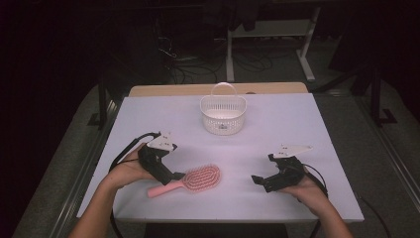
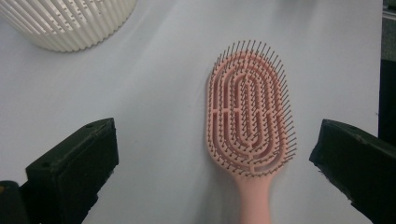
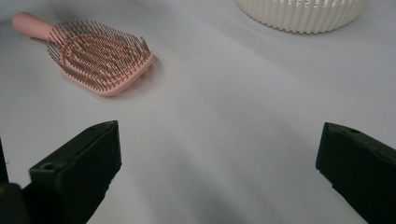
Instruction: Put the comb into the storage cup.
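Both our tongs stand spread wide: left tongs (image 2: 212, 163) straddle the pink hairbrush (image 2: 250, 112) lying bristles-up on the white desk (image 1: 277, 129), right tongs (image 3: 219, 163) hover over bare desk. Beyond sits a white basket (image 1: 223, 115), its small label unreadable.

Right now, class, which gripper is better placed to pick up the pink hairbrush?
Left. The left gripper hangs open over the hairbrush handle; the right gripper, also open, sits apart over bare table.
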Demonstrator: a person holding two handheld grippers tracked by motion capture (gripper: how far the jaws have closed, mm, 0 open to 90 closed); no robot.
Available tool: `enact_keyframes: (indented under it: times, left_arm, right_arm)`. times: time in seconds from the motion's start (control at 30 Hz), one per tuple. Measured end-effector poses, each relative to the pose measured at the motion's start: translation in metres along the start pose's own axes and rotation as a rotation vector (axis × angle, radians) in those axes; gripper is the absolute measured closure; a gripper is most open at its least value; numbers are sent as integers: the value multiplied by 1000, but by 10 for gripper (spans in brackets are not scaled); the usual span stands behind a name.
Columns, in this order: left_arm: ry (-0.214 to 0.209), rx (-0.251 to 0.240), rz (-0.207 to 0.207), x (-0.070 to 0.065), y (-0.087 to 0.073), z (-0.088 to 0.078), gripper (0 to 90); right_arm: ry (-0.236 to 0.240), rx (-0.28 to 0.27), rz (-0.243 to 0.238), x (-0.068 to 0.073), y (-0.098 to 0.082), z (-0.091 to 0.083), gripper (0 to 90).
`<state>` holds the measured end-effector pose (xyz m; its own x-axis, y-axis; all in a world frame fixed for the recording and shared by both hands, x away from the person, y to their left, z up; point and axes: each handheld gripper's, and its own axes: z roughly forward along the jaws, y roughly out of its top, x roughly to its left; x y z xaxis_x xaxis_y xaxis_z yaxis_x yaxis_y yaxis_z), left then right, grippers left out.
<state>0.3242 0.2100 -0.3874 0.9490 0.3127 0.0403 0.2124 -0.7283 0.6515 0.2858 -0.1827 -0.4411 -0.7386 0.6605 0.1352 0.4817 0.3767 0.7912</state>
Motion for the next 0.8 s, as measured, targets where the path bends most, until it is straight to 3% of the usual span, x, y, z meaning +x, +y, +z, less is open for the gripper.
enact_keyframes:
  times: [0.8]
  left_arm:
    - [-15, 165, 32, -7, -2, 13, 0]
  right_arm:
    - [1, 0, 0, 0, 0, 0, 0]
